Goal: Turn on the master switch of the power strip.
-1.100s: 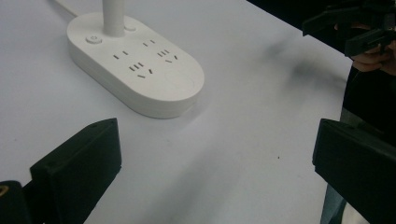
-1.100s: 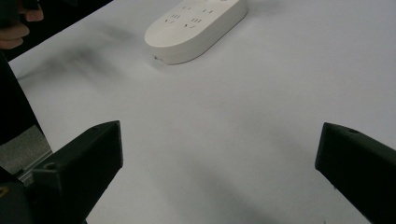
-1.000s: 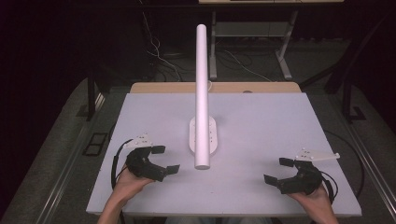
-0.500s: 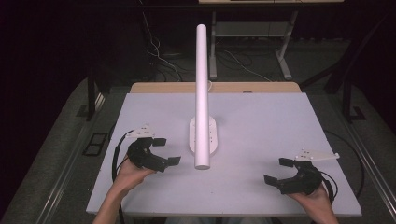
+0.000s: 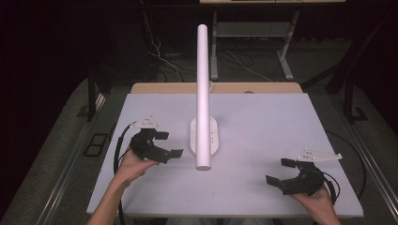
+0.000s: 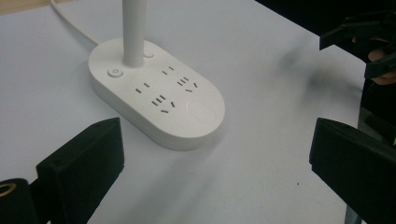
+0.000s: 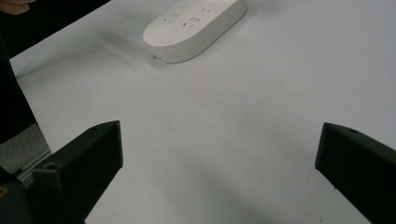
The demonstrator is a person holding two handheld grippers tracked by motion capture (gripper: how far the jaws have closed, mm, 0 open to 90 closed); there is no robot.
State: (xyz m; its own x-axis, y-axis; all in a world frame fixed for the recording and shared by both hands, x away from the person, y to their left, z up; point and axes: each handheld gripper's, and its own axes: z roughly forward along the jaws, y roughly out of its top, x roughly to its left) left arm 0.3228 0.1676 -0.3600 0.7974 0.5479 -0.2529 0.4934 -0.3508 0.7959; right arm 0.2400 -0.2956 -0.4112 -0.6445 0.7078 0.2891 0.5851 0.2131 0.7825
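Both grippers held low, jaws spread wide.
The left gripper (image 5: 165, 144) sits in the left hand (image 5: 131, 164), jaws pointing right. The right gripper (image 5: 280, 171) sits in the right hand (image 5: 319, 199), jaws pointing left. Neither grips anything.

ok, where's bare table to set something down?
Free: between the lamp base and the right gripper, and the far corners behind both. Tight: the gap between the left gripper and the base, under the white tube.

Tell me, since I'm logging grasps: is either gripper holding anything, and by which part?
Nothing is held. The left gripper and the right gripper are both open over the table, apart from the lamp base.
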